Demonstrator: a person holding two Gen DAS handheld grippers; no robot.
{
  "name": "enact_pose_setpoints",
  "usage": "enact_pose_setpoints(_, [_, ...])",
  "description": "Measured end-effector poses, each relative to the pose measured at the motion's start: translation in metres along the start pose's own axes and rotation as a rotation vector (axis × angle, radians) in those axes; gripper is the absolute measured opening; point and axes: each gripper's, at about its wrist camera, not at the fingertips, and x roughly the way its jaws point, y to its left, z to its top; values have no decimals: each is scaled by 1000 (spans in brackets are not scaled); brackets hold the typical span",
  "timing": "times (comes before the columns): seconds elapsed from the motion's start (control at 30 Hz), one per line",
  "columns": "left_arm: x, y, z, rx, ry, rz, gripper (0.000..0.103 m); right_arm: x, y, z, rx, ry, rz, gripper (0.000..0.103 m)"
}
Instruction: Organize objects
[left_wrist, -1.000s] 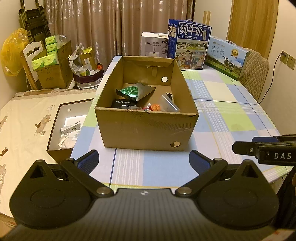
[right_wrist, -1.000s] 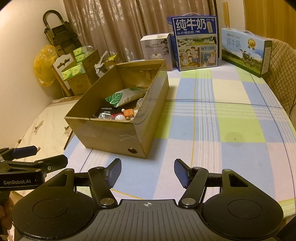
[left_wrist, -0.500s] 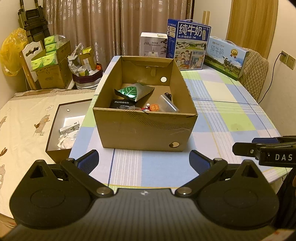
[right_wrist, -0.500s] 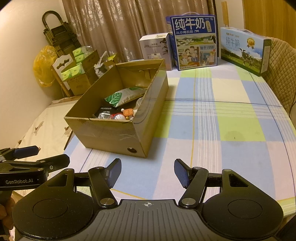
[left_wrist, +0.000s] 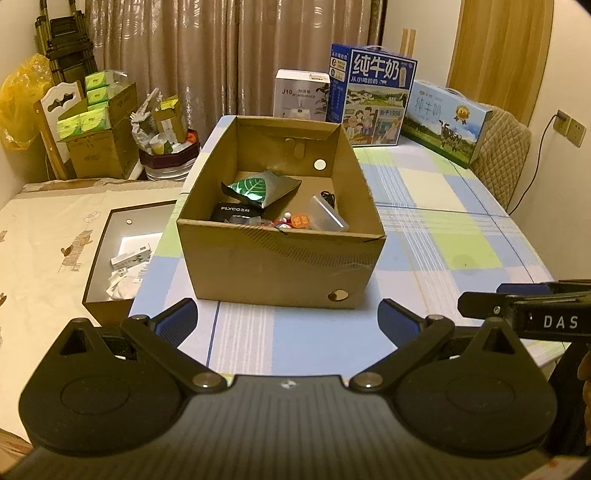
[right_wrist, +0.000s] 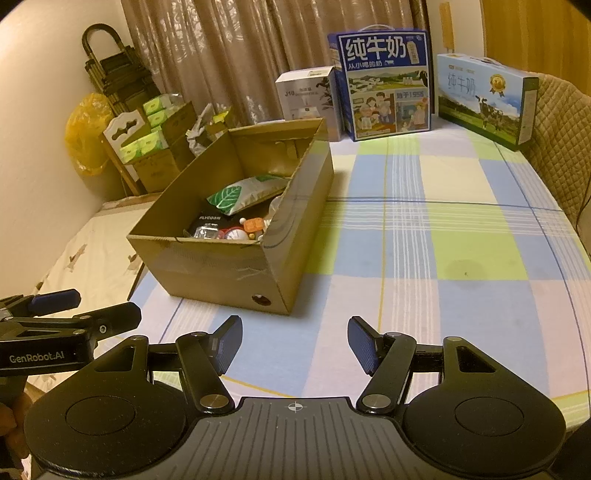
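Left wrist view: the left hand-held gripper (left_wrist: 288, 321) hangs spread and empty above the checked worktop (left_wrist: 443, 236), with the open cardboard box (left_wrist: 280, 266) of small items at 12 o'clock. The right hand-held gripper (right_wrist: 294, 345) is likewise spread, the box at its 11 o'clock.

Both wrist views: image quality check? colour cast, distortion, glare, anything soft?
Left wrist view: warm yellow indoor cast, strong fisheye bending of the table edges, dark vignette corners; cardboard box sharp, its interior dim. Right wrist view: same cast and barrel distortion; the box throws a soft shadow to its right on the tablecloth; mild sheen on the blue milk carton; print still legible, no motion blur.
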Motion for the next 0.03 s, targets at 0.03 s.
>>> enact_pose_setpoints(0.03, [0, 0, 0, 0, 0, 1, 102, 0, 0, 0, 0, 0, 0, 61])
